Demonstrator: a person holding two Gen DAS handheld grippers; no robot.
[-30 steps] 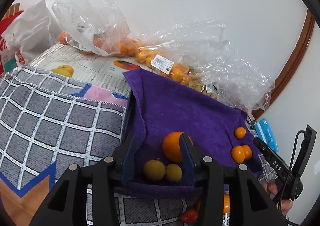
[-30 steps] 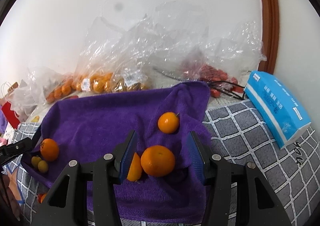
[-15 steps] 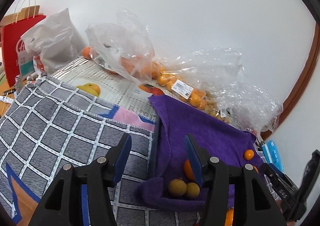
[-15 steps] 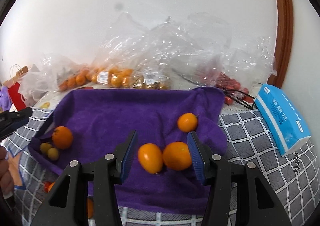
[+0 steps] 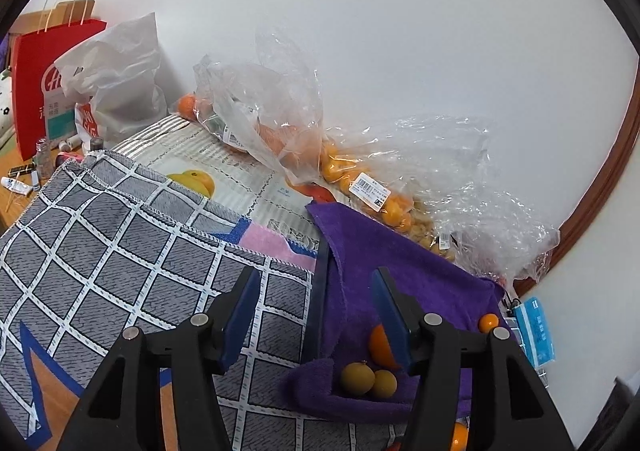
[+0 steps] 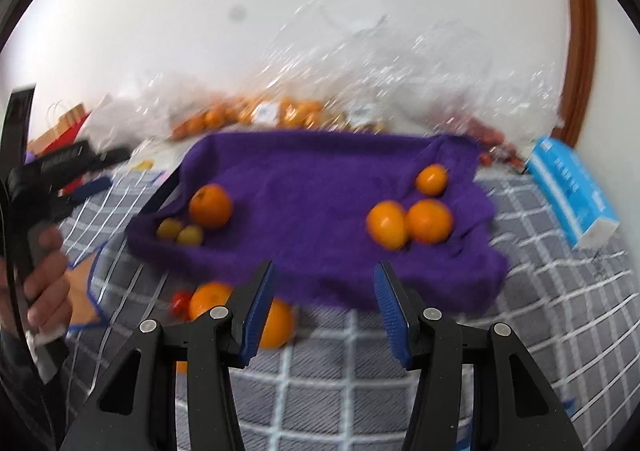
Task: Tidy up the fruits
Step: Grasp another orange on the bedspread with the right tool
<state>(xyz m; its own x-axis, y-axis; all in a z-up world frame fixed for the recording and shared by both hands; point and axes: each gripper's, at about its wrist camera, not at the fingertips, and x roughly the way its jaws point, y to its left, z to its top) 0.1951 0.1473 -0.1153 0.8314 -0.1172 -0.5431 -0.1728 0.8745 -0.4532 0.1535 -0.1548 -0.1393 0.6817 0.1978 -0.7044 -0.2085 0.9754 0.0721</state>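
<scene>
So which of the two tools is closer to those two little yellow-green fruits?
Left. The left tool hangs just above and beside the two yellow-green fruits, empty. The right tool is back off the purple towel's near edge, over the checked cloth.

The left gripper (image 5: 314,313) points forward and down, its two blue-padded fingers (image 5: 242,315) parted with nothing between them; its jaws have just been opening. The right gripper (image 6: 324,303) also tilts downward, blue pads apart and empty, its jaws having just been closing a little. In the right wrist view, the person's left hand (image 6: 44,275) wraps around the left gripper's black handle at the frame's left edge.
</scene>
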